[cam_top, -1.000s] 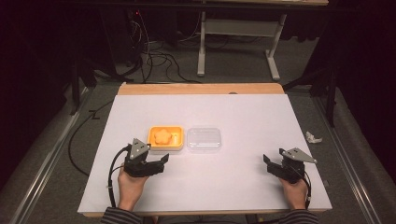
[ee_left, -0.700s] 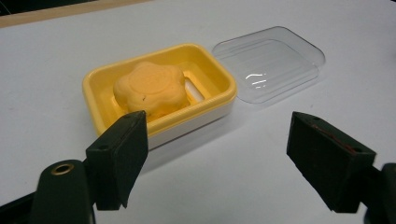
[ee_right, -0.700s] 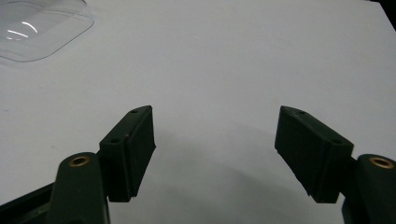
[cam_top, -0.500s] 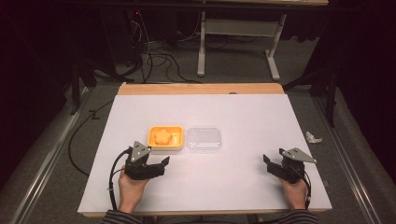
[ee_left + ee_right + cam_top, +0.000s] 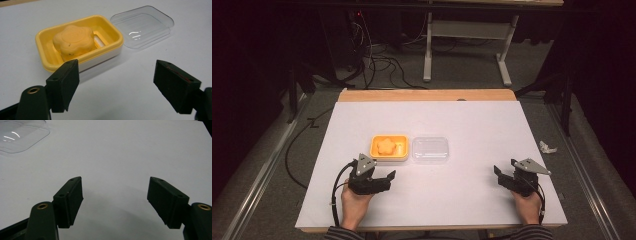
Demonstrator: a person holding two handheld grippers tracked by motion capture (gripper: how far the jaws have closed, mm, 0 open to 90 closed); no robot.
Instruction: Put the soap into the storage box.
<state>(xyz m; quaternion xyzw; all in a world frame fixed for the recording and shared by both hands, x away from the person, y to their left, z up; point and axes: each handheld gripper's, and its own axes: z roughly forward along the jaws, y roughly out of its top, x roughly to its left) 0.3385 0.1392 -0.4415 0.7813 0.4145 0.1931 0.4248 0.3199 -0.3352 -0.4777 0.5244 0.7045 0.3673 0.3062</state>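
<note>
- You have one yellow soap dish (image 5: pixel 389 148) at mid-table (image 5: pixel 472 125), holding one flower-shaped orange soap (image 5: pixel 73 40).
- One clear lid (image 5: pixel 430 149) lies just beside the dish, on its right.
- Your left gripper (image 5: pixel 379 176) sits near the dish, fingers released, empty.
- Your right gripper (image 5: pixel 503 176) rests well apart, fingers released, empty.

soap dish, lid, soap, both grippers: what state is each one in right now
soap dish: open, lid off, upright on the table
soap: lying in the dish, untouched
clear lid: off, lying flat on the table right beside the dish
left gripper: open, empty, just short of the dish
right gripper: open, empty, over bare table away from the lid
table: covered in white
</note>
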